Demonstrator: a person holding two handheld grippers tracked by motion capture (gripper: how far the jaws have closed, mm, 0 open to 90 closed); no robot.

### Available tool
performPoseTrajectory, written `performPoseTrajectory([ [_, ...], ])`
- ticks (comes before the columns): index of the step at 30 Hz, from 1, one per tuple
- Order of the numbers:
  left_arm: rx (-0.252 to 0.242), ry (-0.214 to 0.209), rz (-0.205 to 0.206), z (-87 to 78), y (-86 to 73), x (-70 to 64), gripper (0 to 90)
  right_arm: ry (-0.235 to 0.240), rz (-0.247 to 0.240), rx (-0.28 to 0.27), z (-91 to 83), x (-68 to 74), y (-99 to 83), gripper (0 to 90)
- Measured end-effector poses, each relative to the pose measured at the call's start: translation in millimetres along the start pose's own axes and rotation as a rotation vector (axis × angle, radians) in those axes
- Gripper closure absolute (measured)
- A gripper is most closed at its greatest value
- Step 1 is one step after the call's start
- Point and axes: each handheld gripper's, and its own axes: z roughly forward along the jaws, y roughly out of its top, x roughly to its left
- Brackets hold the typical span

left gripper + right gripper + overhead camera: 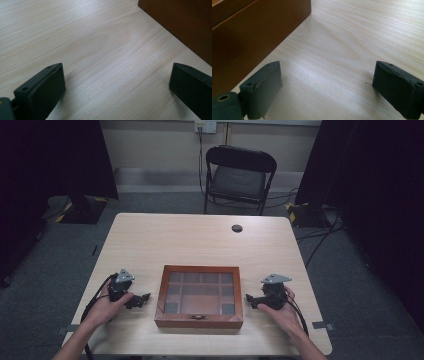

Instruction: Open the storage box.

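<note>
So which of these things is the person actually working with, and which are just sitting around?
In the job:
wooden box with a glass lid, shut
left gripper, open, beside the box
right gripper, open, beside the box

Just there:
folding chair behind the table
round black cap in the table top

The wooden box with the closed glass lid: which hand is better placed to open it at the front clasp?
Slightly the right, though it is close. Both tools rest open on the table beside the wooden box; the right tool seems nearer its side than the left tool.
</note>
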Motion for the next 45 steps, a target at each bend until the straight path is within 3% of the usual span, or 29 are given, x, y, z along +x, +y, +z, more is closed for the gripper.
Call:
performPoseTrajectory([
  [7,-0.001,0.000,-0.001,0.1,0.0,0.0,0.0,-0.006,0.003,0.007,-0.3,0.5,0.7,8.2],
  [10,-0.002,-0.003,-0.006,0.3,-0.1,-0.2,0.0,-0.012,0.008,0.025,-1.6,-1.2,4.7,16.2],
  [18,-0.002,-0.001,-0.001,0.2,0.0,0.1,0.0,0.013,0.016,0.005,-12.3,-1.6,17.0,21.6],
  [20,-0.002,0.000,-0.002,0.1,0.0,0.0,0.0,0.041,0.043,-0.020,-17.7,-1.7,22.3,25.5],
  [28,-0.002,-0.001,-0.001,0.2,0.0,0.1,0.0,0.117,0.053,-0.034,-31.1,-0.1,33.3,34.9],
  [34,-0.002,0.000,-0.002,0.1,0.0,0.1,0.0,0.190,0.008,-0.050,-45.6,14.1,49.0,37.6],
  [42,-0.002,-0.001,0.000,0.1,0.1,0.1,0.0,0.277,-0.017,-0.101,-56.5,32.8,65.8,36.5],
  [45,-0.001,-0.001,-0.001,0.1,0.0,0.1,0.0,0.298,-0.043,-0.095,-57.7,39.4,71.5,34.3],
])
